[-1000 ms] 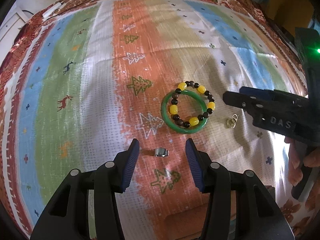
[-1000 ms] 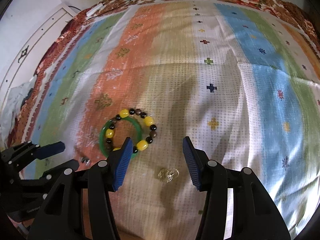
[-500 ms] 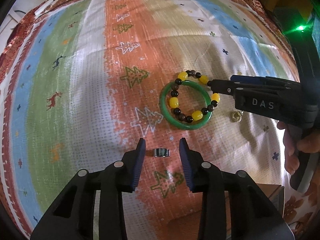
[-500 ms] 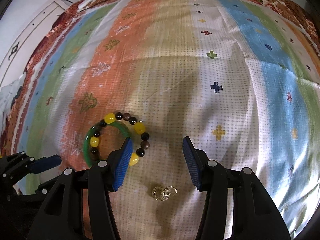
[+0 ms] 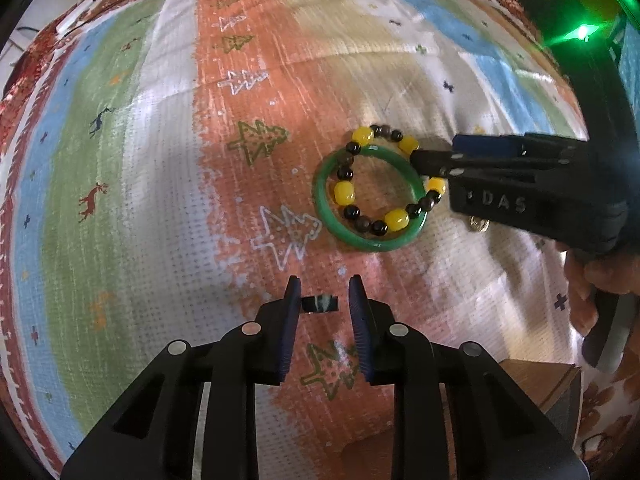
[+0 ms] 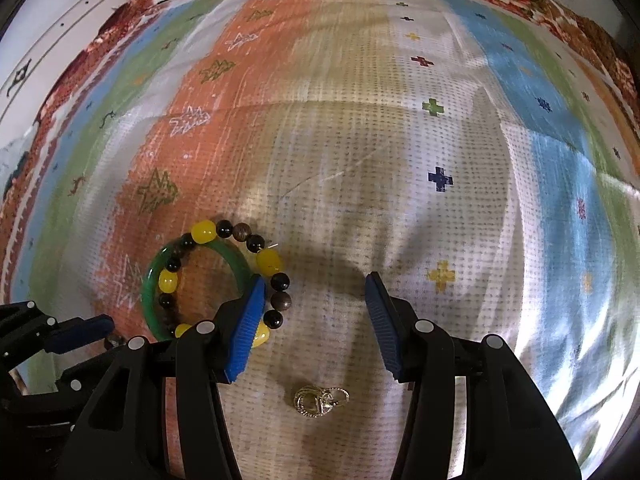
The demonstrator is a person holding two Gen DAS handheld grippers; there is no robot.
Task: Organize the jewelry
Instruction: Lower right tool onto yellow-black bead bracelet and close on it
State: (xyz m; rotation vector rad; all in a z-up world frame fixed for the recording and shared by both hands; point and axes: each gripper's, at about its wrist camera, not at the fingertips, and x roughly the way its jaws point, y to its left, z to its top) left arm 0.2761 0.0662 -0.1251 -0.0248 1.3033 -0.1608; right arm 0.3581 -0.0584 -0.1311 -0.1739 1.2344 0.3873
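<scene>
The left gripper (image 5: 322,304) has just been closing around the small dark metal ring (image 5: 320,304) at lower centre; a gap remains on the ring's right side, so it is not yet gripped. The right gripper (image 6: 316,320) stands released above the gold earrings (image 6: 320,400). Pickup appears imminent.

Jewelry count on the striped patterned cloth (image 6: 360,128):

- One solid green bangle (image 5: 324,208), at 1 o'clock from the left view's centre.
- One beaded bracelet of yellow and dark round beads (image 5: 345,193), overlapping the bangle.
- One small dark metal ring (image 5: 320,304), at 6 o'clock.
- One gold-coloured cluster of small linked rings (image 6: 320,400), at 6 o'clock in the right view; its exact piece count cannot be told.

Four jewelry items total.

Handheld two-finger grippers: two.
</scene>
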